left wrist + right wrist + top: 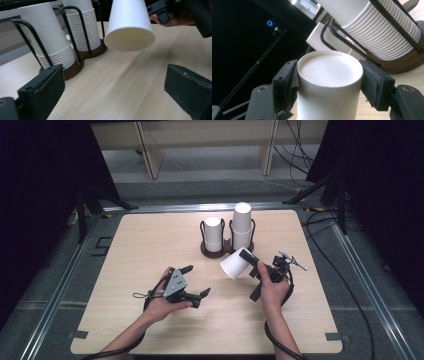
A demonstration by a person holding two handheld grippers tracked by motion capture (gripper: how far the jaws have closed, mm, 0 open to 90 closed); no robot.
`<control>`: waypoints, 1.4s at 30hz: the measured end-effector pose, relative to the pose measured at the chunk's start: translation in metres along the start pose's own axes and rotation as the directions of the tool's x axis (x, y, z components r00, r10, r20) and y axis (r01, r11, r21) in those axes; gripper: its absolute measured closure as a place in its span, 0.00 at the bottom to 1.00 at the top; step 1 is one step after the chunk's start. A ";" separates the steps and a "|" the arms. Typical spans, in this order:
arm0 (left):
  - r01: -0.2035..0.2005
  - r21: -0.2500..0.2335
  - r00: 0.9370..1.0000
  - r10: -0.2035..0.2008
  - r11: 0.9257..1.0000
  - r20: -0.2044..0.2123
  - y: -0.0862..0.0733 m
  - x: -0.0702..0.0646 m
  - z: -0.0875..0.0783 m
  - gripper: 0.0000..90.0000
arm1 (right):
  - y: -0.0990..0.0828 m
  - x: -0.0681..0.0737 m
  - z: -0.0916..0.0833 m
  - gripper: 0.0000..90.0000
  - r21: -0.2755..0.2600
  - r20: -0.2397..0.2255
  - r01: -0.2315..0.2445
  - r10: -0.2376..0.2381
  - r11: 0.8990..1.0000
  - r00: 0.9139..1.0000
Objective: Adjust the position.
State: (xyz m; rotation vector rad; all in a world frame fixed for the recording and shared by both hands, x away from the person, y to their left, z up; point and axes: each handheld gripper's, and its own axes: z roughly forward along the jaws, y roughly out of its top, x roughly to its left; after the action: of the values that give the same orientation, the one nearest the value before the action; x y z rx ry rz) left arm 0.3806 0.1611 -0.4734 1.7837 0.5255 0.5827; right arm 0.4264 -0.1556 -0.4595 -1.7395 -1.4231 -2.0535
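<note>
A white paper cup point(235, 264) hangs tilted above the table, its mouth facing left and down. My right gripper point(250, 261) is shut on its closed end; in the right gripper view the pads point(372, 82) press both sides of the cup point(329, 100). My left gripper point(197, 280) rests low at the table's front left, open with nothing between its jaws. In the left gripper view the held cup point(128, 22) hangs ahead of the left gripper point(115, 85), mouth toward the camera.
A wire holder on a brown base point(206, 252) stands at the table's back middle, with a shorter cup stack point(214, 234) and a taller one point(242, 224). Bare wooden tabletop point(145, 245) lies to the left. Cables point(325, 220) trail past the right edge.
</note>
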 end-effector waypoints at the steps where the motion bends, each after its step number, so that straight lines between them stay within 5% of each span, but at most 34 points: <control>1: 0.003 -0.008 1.000 -0.003 1.000 0.004 0.001 0.000 0.003 0.03 | 0.000 0.000 0.001 0.39 -0.005 -0.003 0.004 -0.004 1.000 1.000; 9: -0.005 -0.027 0.999 0.006 1.000 0.031 0.011 -0.003 0.025 0.02 | 0.001 0.002 0.002 0.39 0.002 -0.006 -0.002 0.002 1.000 1.000; 11: -0.009 -0.032 0.999 0.010 0.999 0.038 0.014 -0.003 0.030 0.02 | 0.001 0.004 0.002 0.39 0.010 -0.013 -0.046 0.046 0.999 0.999; 15: -0.001 -0.043 0.999 0.003 0.999 0.043 0.017 -0.004 0.041 0.02 | 0.001 0.004 0.002 0.39 0.004 -0.025 -0.046 0.046 0.999 0.999; 17: -0.003 -0.050 0.999 0.005 0.999 0.044 0.019 -0.004 0.046 0.02 | 0.001 0.001 0.002 0.39 -0.006 -0.017 -0.011 0.011 1.000 1.000; 29: -0.021 -0.048 0.998 0.024 0.999 0.064 0.023 -0.014 0.067 0.01 | 0.003 0.001 0.001 0.39 -0.022 -0.025 -0.020 0.020 1.000 0.999; 30: -0.016 -0.050 0.998 0.019 0.999 0.064 0.023 -0.014 0.069 0.01 | 0.003 0.004 0.001 0.39 -0.010 -0.032 -0.067 0.066 0.998 0.997; 32: -0.014 -0.048 0.998 0.017 0.999 0.064 0.022 -0.014 0.072 0.01 | 0.003 0.001 0.001 0.39 -0.026 -0.027 -0.020 0.020 0.999 0.999; 37: -0.006 -0.049 0.998 0.009 0.999 0.059 0.022 -0.014 0.078 0.01 | 0.003 0.002 0.001 0.39 -0.022 -0.025 -0.035 0.034 0.999 0.999; 38: -0.005 -0.051 0.998 0.008 0.999 0.060 0.022 -0.013 0.080 0.01 | 0.002 0.003 0.000 0.39 -0.014 -0.029 -0.069 0.068 0.998 0.997; 42: -0.007 -0.054 0.998 0.010 0.999 0.063 0.022 -0.014 0.083 0.01 | 0.002 0.001 0.001 0.39 -0.018 -0.028 -0.040 0.039 0.999 0.999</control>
State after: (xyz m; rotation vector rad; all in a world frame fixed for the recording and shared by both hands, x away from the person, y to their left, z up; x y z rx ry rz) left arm 0.4229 0.0848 -0.4746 1.7481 0.4546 0.5397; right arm 0.4276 -0.1551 -0.4575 -1.7246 -1.3553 -2.0693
